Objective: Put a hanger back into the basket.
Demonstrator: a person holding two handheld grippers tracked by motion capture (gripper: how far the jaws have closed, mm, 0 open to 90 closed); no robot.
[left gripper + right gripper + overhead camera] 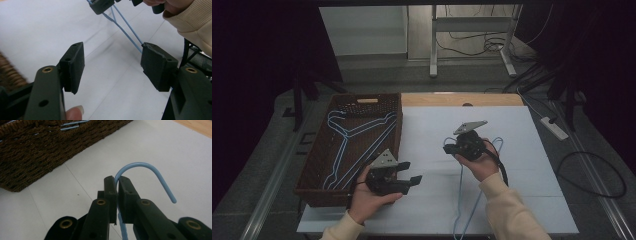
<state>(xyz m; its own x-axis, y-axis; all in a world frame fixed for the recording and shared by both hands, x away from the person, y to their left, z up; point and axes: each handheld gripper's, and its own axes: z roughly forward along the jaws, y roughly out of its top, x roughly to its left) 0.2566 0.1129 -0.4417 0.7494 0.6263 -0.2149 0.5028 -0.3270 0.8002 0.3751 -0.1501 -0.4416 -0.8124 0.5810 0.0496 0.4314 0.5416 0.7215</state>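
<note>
The right gripper [451,146] is clamped on the neck of a light-blue wire hanger [468,200], just below its hook; in the right gripper view the jaws pinch the wire and the hook [147,173] curls up and over beyond them. The hanger is held above the white table mat [532,135], well to the right of the brown wicker basket [319,152], where more blue hangers [357,142] lie. Its long axis runs from the right gripper back toward the person's edge of the mat, the two wire arms trailing down past the right sleeve. The left gripper [408,172] sits between basket and hanger, nearer the basket's right wall, its jaws spread wide with nothing between them. In the left gripper view the hanger's wires [125,27] slant across just beyond the open pads [73,65], running out from behind the far pad up to the other gripper. So the free hand is the nearer one to the hanger's trailing body, which lies to its right, away from the basket; a grab there seems to be the next move.
</note>
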